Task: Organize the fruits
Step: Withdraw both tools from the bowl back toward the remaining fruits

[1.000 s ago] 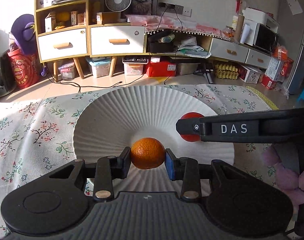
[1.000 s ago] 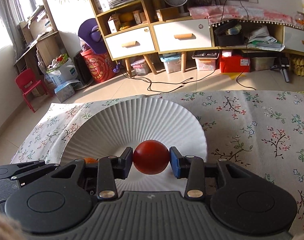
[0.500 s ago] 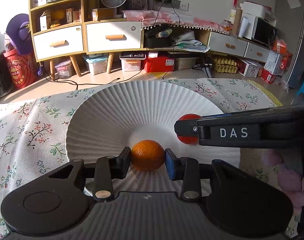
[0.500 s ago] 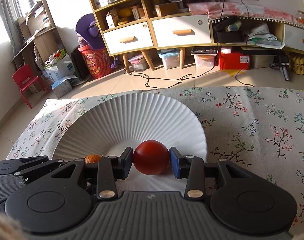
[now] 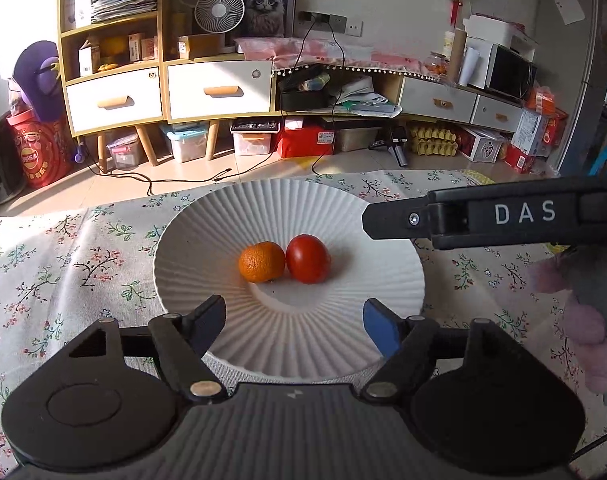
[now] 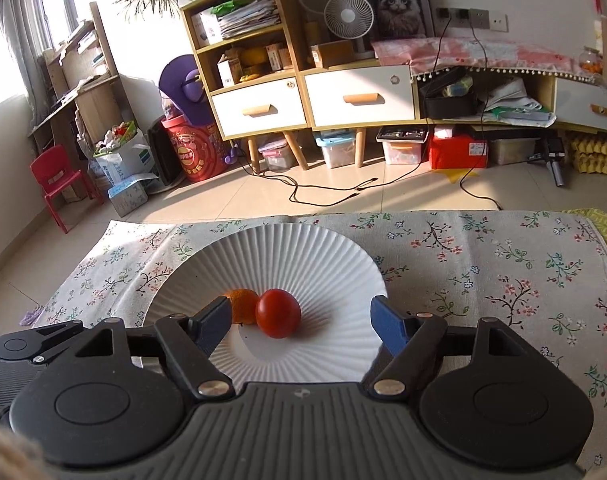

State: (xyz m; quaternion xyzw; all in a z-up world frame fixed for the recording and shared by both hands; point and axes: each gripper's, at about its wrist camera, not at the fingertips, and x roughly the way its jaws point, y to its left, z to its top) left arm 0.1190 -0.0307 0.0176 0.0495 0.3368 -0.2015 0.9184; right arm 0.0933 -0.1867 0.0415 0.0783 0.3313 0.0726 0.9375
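Observation:
An orange mandarin (image 5: 261, 261) and a red tomato (image 5: 308, 258) lie side by side, touching, in the middle of a white ribbed plate (image 5: 207, 240) on the floral cloth. My left gripper (image 5: 295, 320) is open and empty, pulled back over the plate's near rim. My right gripper (image 6: 297, 318) is open and empty, just behind the tomato (image 6: 278, 313); the mandarin (image 6: 243, 307) is partly hidden by its left finger. The plate (image 6: 323, 256) shows in the right wrist view too. The right gripper's side (image 5: 483, 216) crosses the left wrist view at the right.
The floral tablecloth (image 6: 483, 272) covers the table around the plate. Its far edge drops to a tiled floor with cables, storage boxes and a low cabinet behind. The left gripper's body (image 6: 31, 344) sits at the right view's left edge.
Both grippers have opened and let go of the mandarin and the tomato onto the plate. Both have drawn back and up from the fruit.

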